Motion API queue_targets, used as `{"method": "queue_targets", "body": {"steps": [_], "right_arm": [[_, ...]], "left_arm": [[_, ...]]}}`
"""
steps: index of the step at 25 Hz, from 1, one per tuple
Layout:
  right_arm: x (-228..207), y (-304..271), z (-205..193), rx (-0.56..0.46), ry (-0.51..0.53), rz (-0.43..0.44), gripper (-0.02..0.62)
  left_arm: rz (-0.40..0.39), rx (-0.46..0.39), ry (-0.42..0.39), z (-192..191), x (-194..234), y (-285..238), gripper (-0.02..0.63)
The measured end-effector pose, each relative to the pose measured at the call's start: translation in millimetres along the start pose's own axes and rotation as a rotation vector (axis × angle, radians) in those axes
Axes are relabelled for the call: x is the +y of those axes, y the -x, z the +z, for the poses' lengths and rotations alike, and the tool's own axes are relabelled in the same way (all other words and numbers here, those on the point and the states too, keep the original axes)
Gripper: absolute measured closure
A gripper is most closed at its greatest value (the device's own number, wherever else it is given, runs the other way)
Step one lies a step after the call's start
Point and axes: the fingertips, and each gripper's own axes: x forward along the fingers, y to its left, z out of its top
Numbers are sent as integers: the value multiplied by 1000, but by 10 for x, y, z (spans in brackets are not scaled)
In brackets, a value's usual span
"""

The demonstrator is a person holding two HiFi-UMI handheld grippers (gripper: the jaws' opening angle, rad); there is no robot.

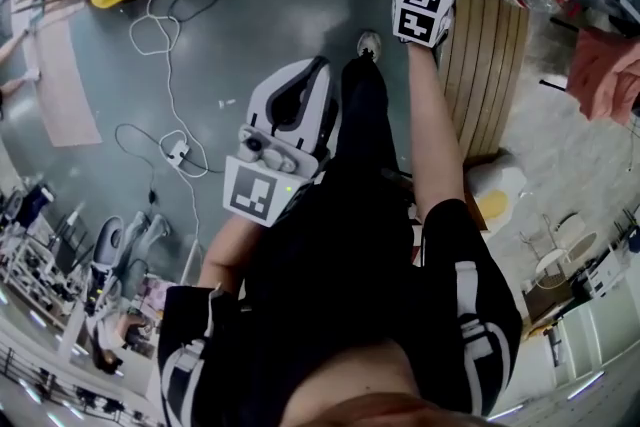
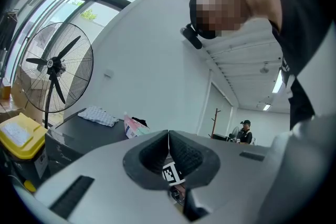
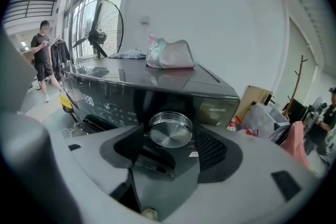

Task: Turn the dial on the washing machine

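A: Washer (image 3: 157, 86), where?
B: Its front panel is straight ahead of the right gripper (image 3: 170, 140) fingers (image 3: 212, 149).
A: Left gripper (image 2: 168, 144)?
B: Fingers pressed together, nothing between them. It is held well back from the panel, probably parked to keep clear.
A: Right fingers?
B: Spread wide. The dial (image 3: 169, 132) sits between them with a gap on each side, no contact. Judged pre-grasp: they straddle the rim so that closing pinches it for the turn.
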Motion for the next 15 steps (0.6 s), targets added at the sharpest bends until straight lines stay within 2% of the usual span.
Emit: {"method": "queue_targets", "body": {"steps": [5, 13, 15], "right_arm": [[237, 864, 205, -32, -75, 37, 286], [474, 3009, 935, -243, -252, 105, 501], [557, 3510, 1115, -293, -278, 129, 527]], "left_arm": [[-25, -55, -15, 468, -99, 554, 583], [-88, -135, -86, 1359, -486, 1536, 583], [-91, -144, -99, 1542, -564, 1725, 583]]}}
